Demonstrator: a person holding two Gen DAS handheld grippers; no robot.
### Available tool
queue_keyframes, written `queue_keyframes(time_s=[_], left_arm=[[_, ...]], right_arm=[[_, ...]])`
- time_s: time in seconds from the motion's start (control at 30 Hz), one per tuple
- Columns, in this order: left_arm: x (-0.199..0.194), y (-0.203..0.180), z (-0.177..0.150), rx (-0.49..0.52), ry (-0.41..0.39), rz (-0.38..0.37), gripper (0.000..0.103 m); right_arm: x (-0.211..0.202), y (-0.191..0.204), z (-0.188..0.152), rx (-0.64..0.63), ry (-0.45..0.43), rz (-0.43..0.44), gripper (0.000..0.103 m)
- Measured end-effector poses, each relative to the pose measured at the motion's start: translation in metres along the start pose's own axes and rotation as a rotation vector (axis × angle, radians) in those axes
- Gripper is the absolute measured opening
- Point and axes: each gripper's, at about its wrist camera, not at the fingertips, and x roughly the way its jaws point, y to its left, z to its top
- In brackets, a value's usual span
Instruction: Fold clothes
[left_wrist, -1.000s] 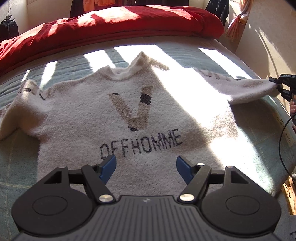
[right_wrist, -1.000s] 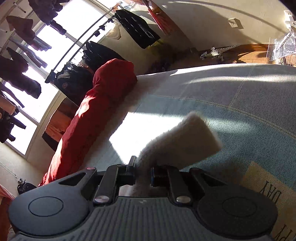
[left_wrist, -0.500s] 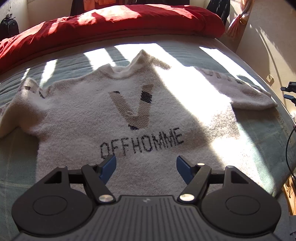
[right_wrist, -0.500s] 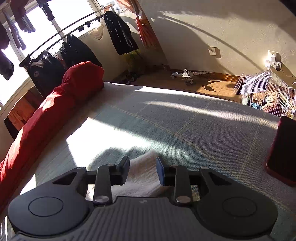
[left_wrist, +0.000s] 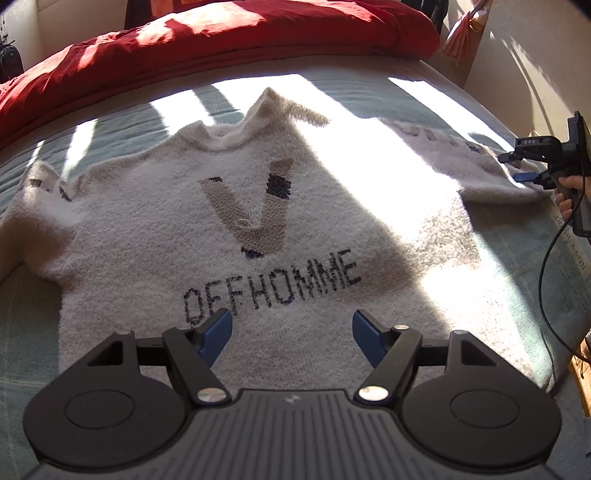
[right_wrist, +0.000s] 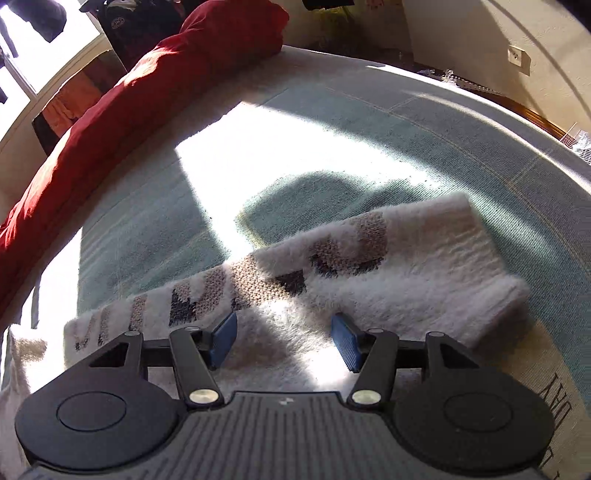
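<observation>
The white sweater (left_wrist: 258, 236) lies face up and spread flat on the bed (left_wrist: 424, 96), both sleeves out sideways. The left gripper (left_wrist: 291, 334) hovers wide open and empty above its hem. The right sleeve (right_wrist: 369, 273) runs across, just ahead of the right gripper (right_wrist: 284, 338), also wide open, empty, and the nearer one to it.

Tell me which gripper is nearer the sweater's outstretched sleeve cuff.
Right. The right gripper hangs open directly over that sleeve, near its cuff; the left gripper is open over the sweater's hem, far from it.
</observation>
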Motion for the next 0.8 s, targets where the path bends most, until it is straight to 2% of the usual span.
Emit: queue_keyframes(time_s=[0.1, 0.17, 0.23, 0.3, 0.43, 0.6, 0.7, 0.77, 0.8], left_arm=[[0.014, 0.006, 0.008, 0.001, 0.006, 0.007, 0.073], [0.023, 0.008, 0.012, -0.005, 0.008, 0.016, 0.073], [0.028, 0.01, 0.014, -0.015, 0.005, 0.011, 0.073], [0.028, 0.009, 0.013, -0.027, 0.006, -0.002, 0.073], [0.017, 0.002, 0.007, -0.021, 0.001, -0.015, 0.074], [0.007, 0.002, -0.004, -0.04, -0.005, -0.046, 0.076], [0.01, 0.003, -0.01, -0.026, -0.003, -0.055, 0.077], [0.017, 0.006, -0.016, -0.014, 0.011, -0.064, 0.077], [0.022, 0.008, -0.02, -0.013, 0.028, -0.069, 0.077]], right_arm=[[-0.002, -0.016, 0.012, 0.053, -0.041, -0.043, 0.061], [-0.005, -0.013, 0.016, 0.065, -0.025, -0.048, 0.062], [-0.013, 0.005, 0.015, 0.022, 0.018, 0.001, 0.064], [-0.024, 0.033, 0.007, -0.035, 0.067, 0.114, 0.066], [-0.043, 0.105, -0.022, -0.114, 0.211, 0.399, 0.071], [-0.047, 0.19, -0.078, -0.194, 0.42, 0.661, 0.076], [-0.028, 0.21, -0.116, -0.228, 0.508, 0.61, 0.076], [-0.016, 0.206, -0.133, -0.281, 0.508, 0.502, 0.076], [-0.013, 0.201, -0.14, -0.309, 0.493, 0.461, 0.071]])
